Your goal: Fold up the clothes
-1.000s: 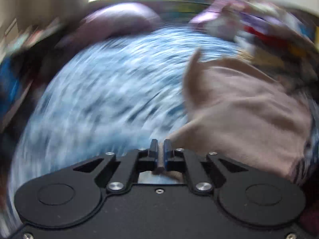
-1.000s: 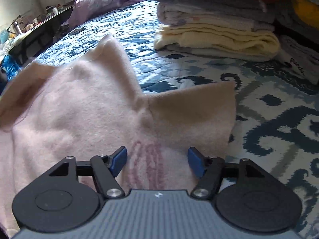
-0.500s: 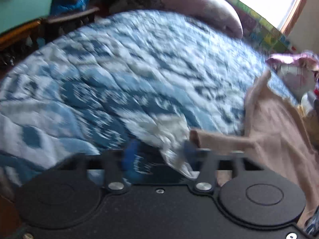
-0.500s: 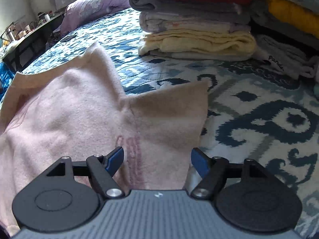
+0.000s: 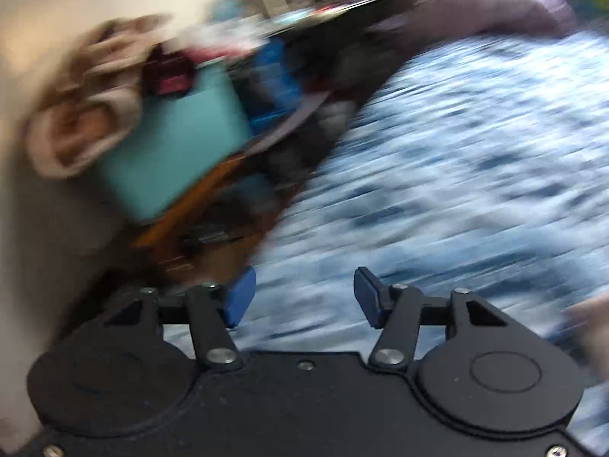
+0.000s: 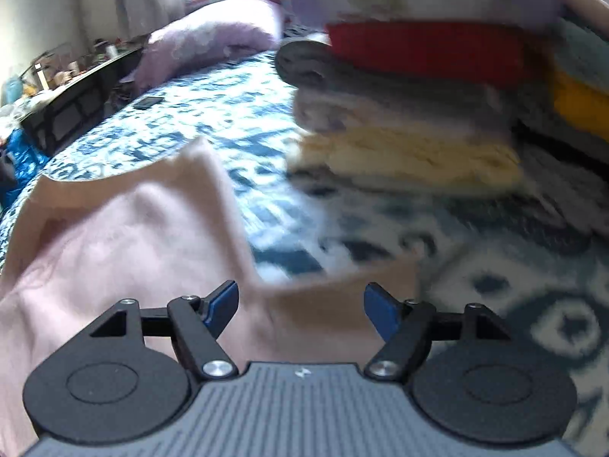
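A pale pink garment (image 6: 125,236) lies spread on the blue-and-white patterned bedspread (image 6: 228,114), one flap raised toward the back. My right gripper (image 6: 300,304) is open and empty, just above the garment's near edge. My left gripper (image 5: 300,297) is open and empty over the bedspread (image 5: 475,160) near the bed's left edge; this view is blurred by motion. A bit of pink cloth (image 5: 590,320) shows at its far right.
A stack of folded clothes (image 6: 411,114), grey, red, cream and yellow, stands at the back right of the bed. A purple pillow (image 6: 213,45) lies at the head. Cluttered furniture (image 5: 182,133) with a teal object stands beside the bed's left side.
My left gripper has let go of the pink garment, opened, and swung left toward the bed's edge. My right gripper stayed open and shifted slightly forward over the garment.
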Demonstrator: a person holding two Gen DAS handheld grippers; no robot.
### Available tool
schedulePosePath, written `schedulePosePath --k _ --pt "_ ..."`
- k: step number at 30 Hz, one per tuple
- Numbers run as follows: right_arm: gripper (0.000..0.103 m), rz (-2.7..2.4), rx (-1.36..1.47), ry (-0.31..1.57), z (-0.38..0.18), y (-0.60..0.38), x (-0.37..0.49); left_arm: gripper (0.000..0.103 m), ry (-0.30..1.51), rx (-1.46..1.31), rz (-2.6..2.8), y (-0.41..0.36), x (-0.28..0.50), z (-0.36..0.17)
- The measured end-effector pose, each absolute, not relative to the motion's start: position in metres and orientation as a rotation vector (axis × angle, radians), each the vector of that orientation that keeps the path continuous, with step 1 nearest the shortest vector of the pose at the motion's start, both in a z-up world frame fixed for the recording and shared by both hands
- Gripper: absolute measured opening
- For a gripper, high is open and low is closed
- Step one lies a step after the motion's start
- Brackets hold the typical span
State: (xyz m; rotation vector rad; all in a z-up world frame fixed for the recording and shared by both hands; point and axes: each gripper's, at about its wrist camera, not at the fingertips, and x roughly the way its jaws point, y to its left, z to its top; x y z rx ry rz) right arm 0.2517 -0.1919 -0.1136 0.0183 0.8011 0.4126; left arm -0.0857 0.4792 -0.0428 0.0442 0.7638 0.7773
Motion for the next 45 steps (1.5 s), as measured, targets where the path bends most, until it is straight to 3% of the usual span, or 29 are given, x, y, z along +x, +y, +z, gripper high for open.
schedulePosePath --k 7,15,16,17,19,20,21,23,25,26,27,28,29,31,34,38,39,41,43,44,45 --pt "0.063 0.518 -0.129 0.791 -0.115 -0.117 0.308 0.062 0.747 -0.022 0.192 0.369 0.06 -0.052" --pt "0.07 0.528 -0.232 0.792 -0.121 -0.061 0.358 0.065 0.798 -0.045 0.08 0.335 0.195 -0.071" --pt "0.07 0.529 -0.232 0.792 -0.122 -0.057 0.364 0.057 0.813 -0.087 0.067 0.338 0.204 -0.076" --pt "0.07 0.531 -0.232 0.794 -0.124 -0.053 0.37 0.007 0.828 -0.13 0.052 0.34 0.213 -0.081" --pt "0.045 0.568 -0.193 0.871 -0.134 -0.048 0.387 0.005 0.831 -0.3 -0.016 0.353 0.218 -0.086" --pt "0.01 0.61 -0.168 0.886 -0.136 -0.048 0.389 0.005 0.78 -0.423 -0.067 0.364 0.214 -0.081" --pt "0.009 0.651 -0.143 0.9 -0.138 -0.048 0.39 0.005 0.727 -0.542 -0.114 0.376 0.21 -0.077" --pt "0.009 0.682 -0.052 0.885 -0.133 -0.058 0.395 0.005 0.65 -0.672 -0.093 0.405 0.209 -0.076" --pt "0.009 0.633 0.064 0.885 -0.136 -0.073 0.409 0.009 0.763 -0.758 0.051 0.438 0.221 -0.109" --pt "0.015 0.59 0.109 0.908 -0.143 -0.079 0.419 0.024 0.847 -0.764 0.132 0.448 0.229 -0.127" --pt "0.045 0.51 0.039 0.946 -0.155 -0.074 0.426 0.022 0.852 -0.699 0.149 0.443 0.228 -0.123" --pt "0.06 0.481 -0.054 0.918 -0.155 -0.068 0.42 0.024 0.856 -0.634 0.166 0.438 0.226 -0.12" --pt "0.072 0.451 -0.147 0.888 -0.155 -0.062 0.414 0.034 0.86 -0.569 0.183 0.433 0.225 -0.116" --pt "0.068 0.392 -0.326 0.824 -0.155 -0.05 0.402 0.049 0.843 -0.438 0.224 0.425 0.218 -0.106" --pt "0.059 0.378 -0.456 0.678 -0.138 -0.043 0.378 0.044 0.806 -0.294 0.236 0.413 0.209 -0.093" --pt "0.031 0.507 -0.424 0.621 -0.119 -0.028 0.376 0.035 0.805 -0.223 0.111 0.389 0.216 -0.097" --pt "0.03 0.543 -0.409 0.629 -0.119 -0.02 0.379 0.034 0.804 -0.205 0.08 0.383 0.218 -0.098" --pt "0.032 0.592 -0.386 0.667 -0.125 -0.003 0.385 0.032 0.804 -0.171 0.021 0.372 0.222 -0.1" --pt "0.047 0.537 -0.412 0.794 -0.151 0.012 0.405 0.026 0.868 -0.195 0.077 0.382 0.223 -0.116" --pt "0.061 0.512 -0.397 0.806 -0.157 0.01 0.41 0.023 0.897 -0.205 0.103 0.387 0.222 -0.123" --pt "0.062 0.489 -0.381 0.819 -0.162 0.007 0.414 0.023 0.866 -0.182 0.102 0.384 0.209 -0.108"
